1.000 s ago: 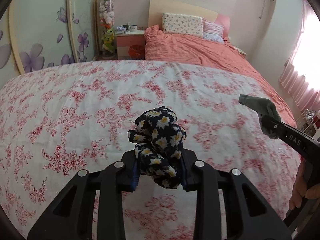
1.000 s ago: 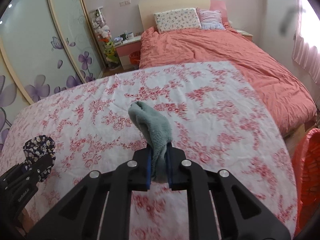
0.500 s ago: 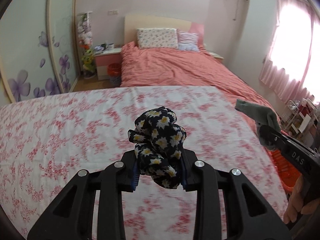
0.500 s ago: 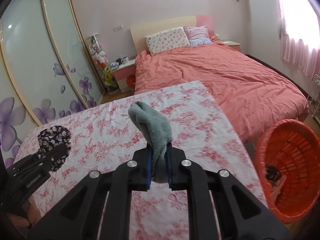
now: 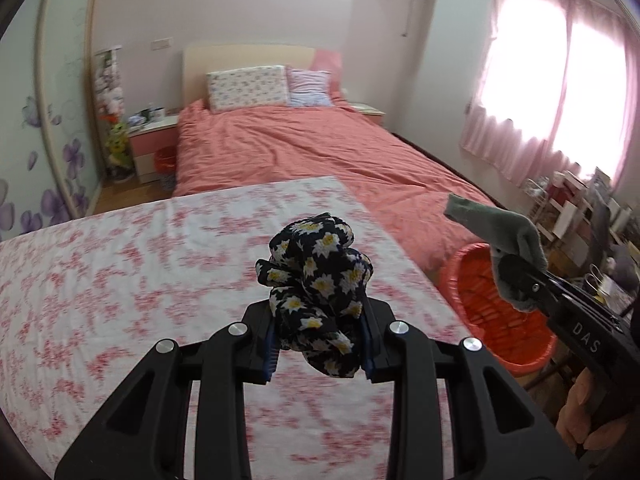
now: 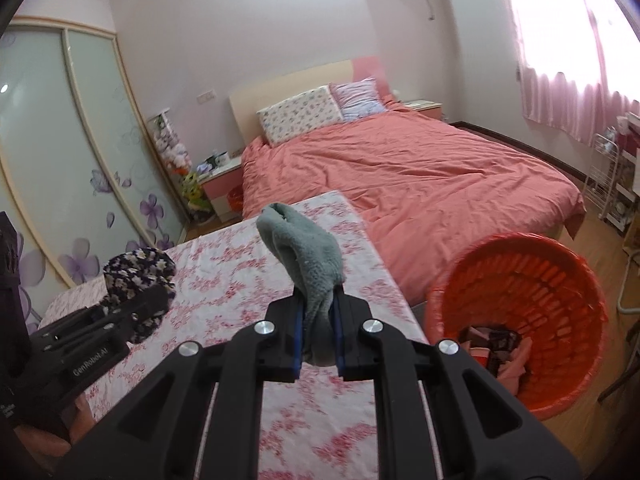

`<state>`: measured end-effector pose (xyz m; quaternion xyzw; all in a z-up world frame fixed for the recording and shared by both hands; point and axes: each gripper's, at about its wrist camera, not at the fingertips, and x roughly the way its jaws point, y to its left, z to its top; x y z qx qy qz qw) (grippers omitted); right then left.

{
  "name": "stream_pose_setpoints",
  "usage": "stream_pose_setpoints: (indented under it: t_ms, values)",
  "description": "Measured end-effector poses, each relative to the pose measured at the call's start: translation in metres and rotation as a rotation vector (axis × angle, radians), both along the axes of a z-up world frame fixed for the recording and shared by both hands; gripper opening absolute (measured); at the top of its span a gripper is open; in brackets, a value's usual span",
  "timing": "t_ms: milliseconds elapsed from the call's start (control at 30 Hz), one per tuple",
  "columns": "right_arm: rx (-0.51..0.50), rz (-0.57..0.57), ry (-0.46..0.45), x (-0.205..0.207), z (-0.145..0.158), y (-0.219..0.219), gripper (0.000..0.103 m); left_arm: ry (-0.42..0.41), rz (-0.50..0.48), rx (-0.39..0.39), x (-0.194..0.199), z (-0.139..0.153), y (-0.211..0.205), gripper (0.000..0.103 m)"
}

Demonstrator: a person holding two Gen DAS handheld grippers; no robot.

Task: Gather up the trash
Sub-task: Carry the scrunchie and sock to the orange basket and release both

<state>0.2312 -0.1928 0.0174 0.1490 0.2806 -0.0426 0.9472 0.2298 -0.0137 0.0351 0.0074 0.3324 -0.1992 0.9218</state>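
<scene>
With both grippers still clamped, left gripper [image 5: 320,350] on the bunched black daisy-print cloth [image 5: 316,280] and right gripper [image 6: 318,346] on the grey fleece cloth [image 6: 304,256], the round orange plastic basket [image 6: 560,280] now shows far more fully.

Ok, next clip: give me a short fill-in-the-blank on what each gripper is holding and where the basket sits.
1. The left gripper is shut on a dark cloth printed with white ____.
2. The right gripper is shut on a plain ____-coloured cloth.
3. The orange basket stands on the ____, beside the floral-covered surface.
4. Inside the basket, some items lie at the ____.

Missing words: daisies (flowers); grey-green; floor; bottom
</scene>
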Motion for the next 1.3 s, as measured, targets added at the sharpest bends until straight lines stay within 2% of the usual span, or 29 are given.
stream_pose_setpoints:
  t_ms: [400, 800, 1300]
  values:
    - [-0.004, -0.151, -0.039, -0.037, -0.004, -0.056, 0.013, 0.007, -0.192, -0.004, -0.005, -0.007, -0.079, 0.031]
    - [0.023, -0.315, -0.014, -0.054, -0.032, -0.126, 0.013, 0.047, -0.394, 0.013, -0.001, -0.033, -0.162, 0.032]
    - [0.089, -0.44, 0.008, -0.059, -0.066, -0.184, 0.013, 0.084, -0.559, 0.06, -0.002, -0.059, -0.228, 0.032]
